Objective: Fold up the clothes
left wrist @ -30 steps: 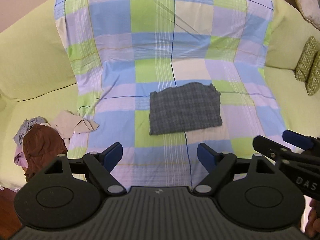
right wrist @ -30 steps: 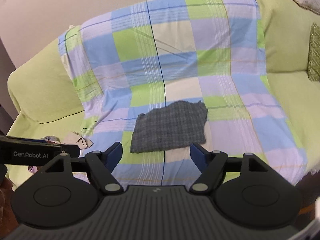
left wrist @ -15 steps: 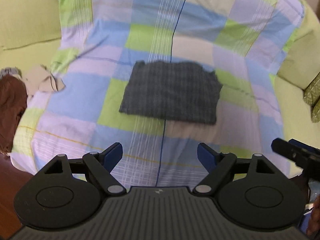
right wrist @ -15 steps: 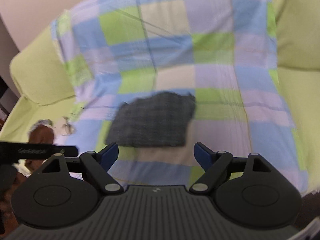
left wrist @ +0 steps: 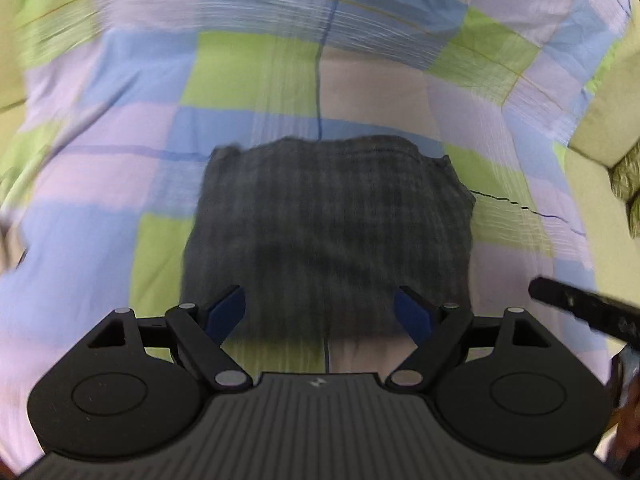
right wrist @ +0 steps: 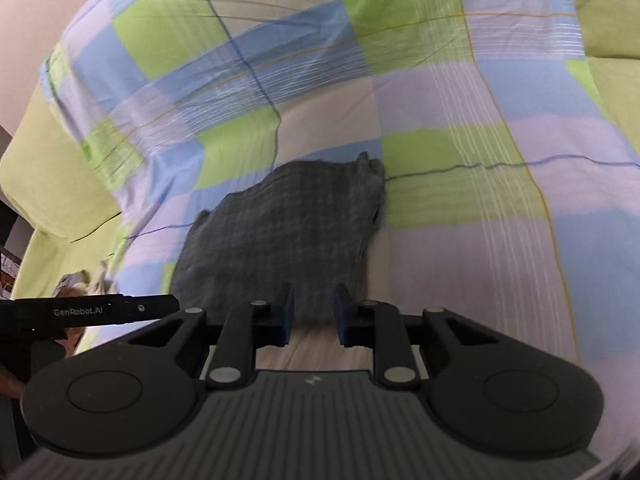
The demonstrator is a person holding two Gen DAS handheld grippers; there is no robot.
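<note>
A folded dark grey checked garment (left wrist: 328, 232) lies flat on the checked sheet (left wrist: 120, 168) over the sofa seat; it also shows in the right wrist view (right wrist: 288, 236). My left gripper (left wrist: 320, 314) is open wide, its blue fingertips just over the garment's near edge, holding nothing. My right gripper (right wrist: 314, 314) has its fingers drawn close with a narrow gap, at the garment's near right corner; whether cloth is pinched is unclear. The right gripper's side shows in the left wrist view (left wrist: 580, 312). The left gripper's side shows in the right wrist view (right wrist: 92, 312).
The green sofa (right wrist: 52, 184) lies under the sheet, with its arm at the left. A patterned green cushion (left wrist: 626, 184) sits at the far right. A pile of loose clothes (right wrist: 84, 280) lies at the left, behind the left gripper.
Both grippers have moved forward and down towards the folded garment, which now fills the middle of both views. The right gripper's fingers have closed from wide open to a narrow gap.
</note>
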